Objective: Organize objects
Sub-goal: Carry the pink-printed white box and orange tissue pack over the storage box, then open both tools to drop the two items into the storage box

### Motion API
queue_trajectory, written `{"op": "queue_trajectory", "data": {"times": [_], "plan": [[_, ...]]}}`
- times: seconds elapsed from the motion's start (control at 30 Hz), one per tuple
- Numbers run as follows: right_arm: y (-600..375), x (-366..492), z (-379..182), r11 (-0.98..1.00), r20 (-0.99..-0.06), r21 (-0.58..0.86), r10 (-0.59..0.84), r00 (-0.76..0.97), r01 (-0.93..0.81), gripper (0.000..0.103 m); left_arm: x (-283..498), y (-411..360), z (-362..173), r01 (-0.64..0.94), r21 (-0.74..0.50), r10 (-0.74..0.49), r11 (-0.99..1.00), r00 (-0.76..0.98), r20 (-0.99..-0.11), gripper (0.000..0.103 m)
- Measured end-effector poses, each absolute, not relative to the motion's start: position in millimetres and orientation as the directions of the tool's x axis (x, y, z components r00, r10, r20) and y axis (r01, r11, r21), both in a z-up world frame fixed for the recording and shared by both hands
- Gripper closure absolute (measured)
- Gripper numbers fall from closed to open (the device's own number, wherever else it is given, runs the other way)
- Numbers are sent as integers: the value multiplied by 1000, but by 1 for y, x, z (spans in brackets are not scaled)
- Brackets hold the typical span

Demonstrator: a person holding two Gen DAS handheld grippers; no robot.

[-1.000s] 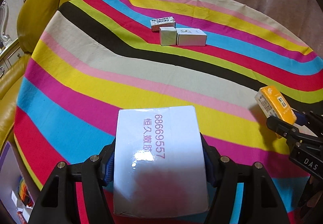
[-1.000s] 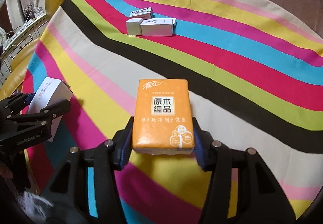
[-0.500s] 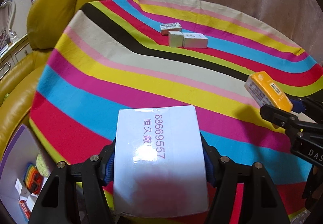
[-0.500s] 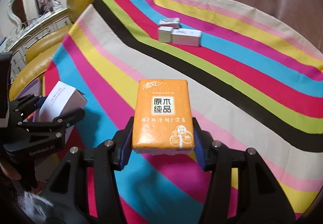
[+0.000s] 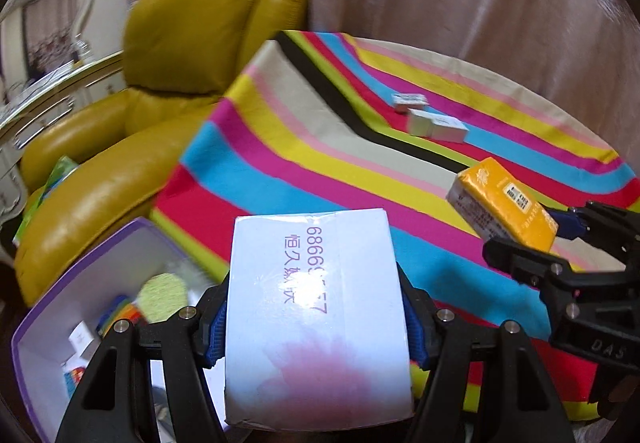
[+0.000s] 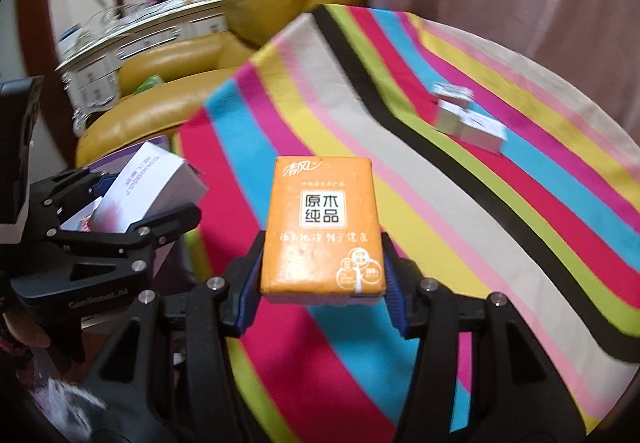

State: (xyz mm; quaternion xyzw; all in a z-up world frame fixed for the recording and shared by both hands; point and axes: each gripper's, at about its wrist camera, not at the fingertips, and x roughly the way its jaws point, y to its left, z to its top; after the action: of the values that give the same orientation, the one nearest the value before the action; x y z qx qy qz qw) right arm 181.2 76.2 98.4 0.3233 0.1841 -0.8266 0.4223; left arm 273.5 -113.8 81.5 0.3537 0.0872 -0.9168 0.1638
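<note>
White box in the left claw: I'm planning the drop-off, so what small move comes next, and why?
Probably carry the white box a little further left, over the purple-rimmed bin. The left claw grips it at the table's edge, and the bin sits open below-left.

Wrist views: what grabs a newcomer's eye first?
The rainbow-striped tablecloth fills both views. Up front, the left gripper clamps a white box with purple print, and the right gripper clamps an orange tissue pack. A purple-rimmed bin sits low beside the table, next to a mustard leather sofa.
</note>
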Motion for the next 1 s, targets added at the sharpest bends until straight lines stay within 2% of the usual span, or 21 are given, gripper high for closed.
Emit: {"op": "queue_trajectory", "data": {"times": [0.43, 0.67, 0.83, 0.87, 0.9, 0.97, 1.0], "plan": [[-37, 260, 85, -250, -731, -114, -634, -252, 961, 47, 382, -218, 72, 656, -102, -436, -748, -600, -671, 35], [-81, 295, 69, -109, -760, -99, -633, -146, 989, 47, 428, -255, 54, 767, -50, -528, -639, -485, -697, 35], [-105, 319, 51, -6, -779, -32, -627, -29, 999, 46, 443, -267, 46, 840, 14, -605, -543, -380, -700, 34], [-106, 322, 49, 9, -780, -17, -626, -8, 1000, 43, 446, -268, 48, 862, 25, -634, -506, -352, -689, 33], [-107, 324, 46, 39, -785, 13, -618, 34, 999, 34, 447, -268, 51, 875, 33, -655, -482, -335, -678, 30], [-102, 325, 45, 64, -785, 27, -616, 61, 998, 29, 446, -264, 60, 893, 43, -699, -447, -319, -640, 19], [-96, 321, 47, 56, -780, 8, -625, 41, 998, 28, 443, -261, 66, 893, 42, -709, -448, -327, -625, 17]]}}
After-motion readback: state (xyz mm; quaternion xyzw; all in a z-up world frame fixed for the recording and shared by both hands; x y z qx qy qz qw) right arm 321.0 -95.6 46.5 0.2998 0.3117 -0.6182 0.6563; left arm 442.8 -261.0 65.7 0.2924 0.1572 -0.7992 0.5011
